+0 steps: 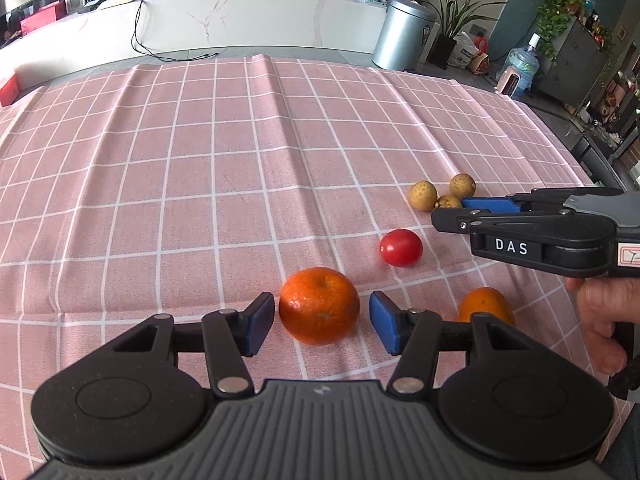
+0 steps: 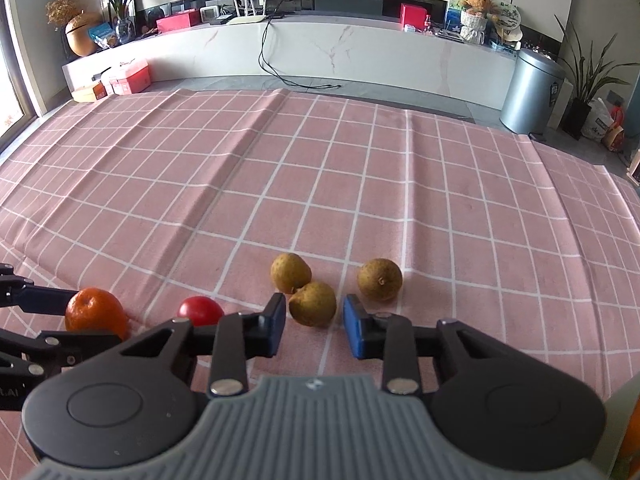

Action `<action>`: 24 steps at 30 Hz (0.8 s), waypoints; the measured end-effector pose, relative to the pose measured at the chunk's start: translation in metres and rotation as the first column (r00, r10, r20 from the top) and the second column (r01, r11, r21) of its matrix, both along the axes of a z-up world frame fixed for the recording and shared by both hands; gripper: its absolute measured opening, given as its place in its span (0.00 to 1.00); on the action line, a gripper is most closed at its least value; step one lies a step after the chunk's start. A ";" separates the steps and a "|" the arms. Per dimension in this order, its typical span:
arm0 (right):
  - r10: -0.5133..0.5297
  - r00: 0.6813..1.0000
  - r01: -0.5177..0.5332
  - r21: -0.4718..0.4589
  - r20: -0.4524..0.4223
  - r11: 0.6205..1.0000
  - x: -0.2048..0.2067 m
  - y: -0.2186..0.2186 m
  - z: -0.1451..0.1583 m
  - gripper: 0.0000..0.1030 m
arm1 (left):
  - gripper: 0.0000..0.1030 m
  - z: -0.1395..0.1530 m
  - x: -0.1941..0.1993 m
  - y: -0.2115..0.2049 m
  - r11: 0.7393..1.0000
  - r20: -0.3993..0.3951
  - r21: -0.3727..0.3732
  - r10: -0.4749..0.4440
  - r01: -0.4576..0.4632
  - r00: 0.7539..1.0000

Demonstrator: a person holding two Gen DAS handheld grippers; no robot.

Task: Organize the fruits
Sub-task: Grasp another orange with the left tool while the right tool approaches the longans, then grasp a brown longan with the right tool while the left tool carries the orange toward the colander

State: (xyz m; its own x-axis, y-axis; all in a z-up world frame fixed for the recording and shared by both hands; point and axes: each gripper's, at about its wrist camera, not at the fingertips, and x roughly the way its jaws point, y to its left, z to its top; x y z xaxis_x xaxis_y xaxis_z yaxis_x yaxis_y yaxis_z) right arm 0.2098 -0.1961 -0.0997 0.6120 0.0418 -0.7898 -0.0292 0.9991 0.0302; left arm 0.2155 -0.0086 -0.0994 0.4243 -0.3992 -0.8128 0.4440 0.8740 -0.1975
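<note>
My left gripper (image 1: 322, 320) is open, its blue pads on either side of an orange mandarin (image 1: 319, 305) on the pink checked cloth, a small gap on each side. A second mandarin (image 1: 486, 305) lies to its right, partly hidden by the right finger. A red tomato (image 1: 401, 247) lies beyond. My right gripper (image 2: 314, 326) is open, its pads just short of the nearest of three brown longans (image 2: 313, 303), with the others (image 2: 290, 272) (image 2: 379, 279) behind. In the left wrist view the right gripper (image 1: 456, 208) reaches in from the right to the longans (image 1: 422, 195).
The pink checked tablecloth (image 2: 360, 184) covers the table, with folds running toward the far edge. Beyond it are a white marble counter (image 2: 360, 52), a silver bin (image 2: 530, 92) and potted plants. The tomato (image 2: 200, 310) and mandarin (image 2: 95, 314) show left of the right gripper.
</note>
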 end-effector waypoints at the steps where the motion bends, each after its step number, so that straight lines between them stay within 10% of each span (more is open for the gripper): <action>1: 0.001 1.000 -0.001 -0.002 -0.001 1.000 0.001 0.001 -0.001 0.27 | 0.63 0.000 0.000 0.000 1.000 0.000 -0.001 0.001 -0.001 1.000; 24: -0.006 1.000 0.005 0.006 0.012 1.000 -0.015 -0.003 0.016 0.22 | 0.48 0.015 -0.011 -0.002 1.000 0.008 -0.011 0.029 -0.028 1.000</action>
